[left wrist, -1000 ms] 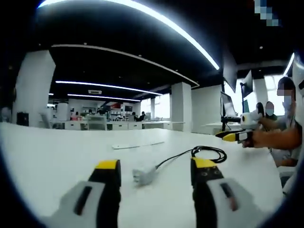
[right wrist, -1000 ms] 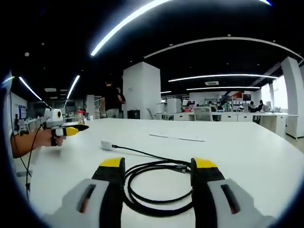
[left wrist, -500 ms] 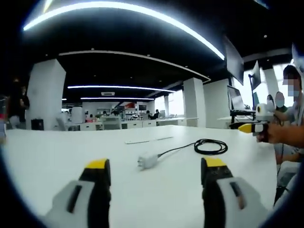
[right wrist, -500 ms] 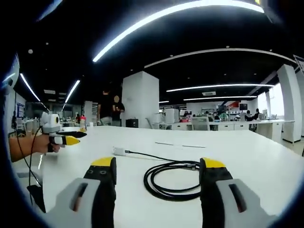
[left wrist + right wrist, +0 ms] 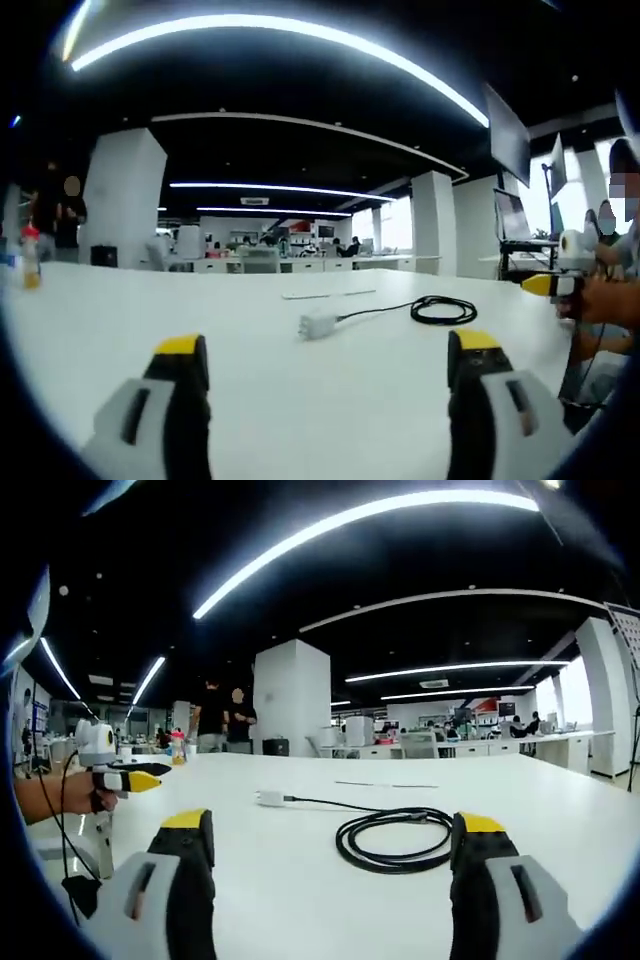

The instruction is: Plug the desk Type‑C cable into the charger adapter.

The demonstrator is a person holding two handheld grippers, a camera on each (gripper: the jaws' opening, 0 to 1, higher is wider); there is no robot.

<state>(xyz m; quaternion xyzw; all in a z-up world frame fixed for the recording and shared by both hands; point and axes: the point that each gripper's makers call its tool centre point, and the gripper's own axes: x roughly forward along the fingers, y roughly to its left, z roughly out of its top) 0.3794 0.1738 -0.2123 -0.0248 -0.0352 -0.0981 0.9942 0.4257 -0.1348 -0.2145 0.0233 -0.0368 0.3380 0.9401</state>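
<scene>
A small white charger adapter (image 5: 318, 323) lies on the white table (image 5: 150, 310), ahead of my left gripper (image 5: 330, 345) and well beyond its open jaws. A black Type-C cable runs from the adapter to a loose coil (image 5: 443, 310). In the right gripper view the coil (image 5: 395, 838) lies ahead between the open jaws of my right gripper (image 5: 334, 822), with the adapter (image 5: 269, 798) further off to the left. Whether the cable's plug sits inside the adapter I cannot tell. The right gripper (image 5: 556, 285) enters the left gripper view in a hand; the left gripper (image 5: 122, 777) likewise enters the right gripper view.
A thin white strip (image 5: 328, 295) lies on the table beyond the adapter. A small bottle (image 5: 30, 258) stands at the far left edge. Monitors (image 5: 512, 215) rise at the right. People (image 5: 222, 720) stand by a white pillar (image 5: 292, 695) beyond the table.
Both pairs of jaws have opened wider. Both cameras have drawn back, so adapter and coil look smaller and further off; they themselves have not moved.
</scene>
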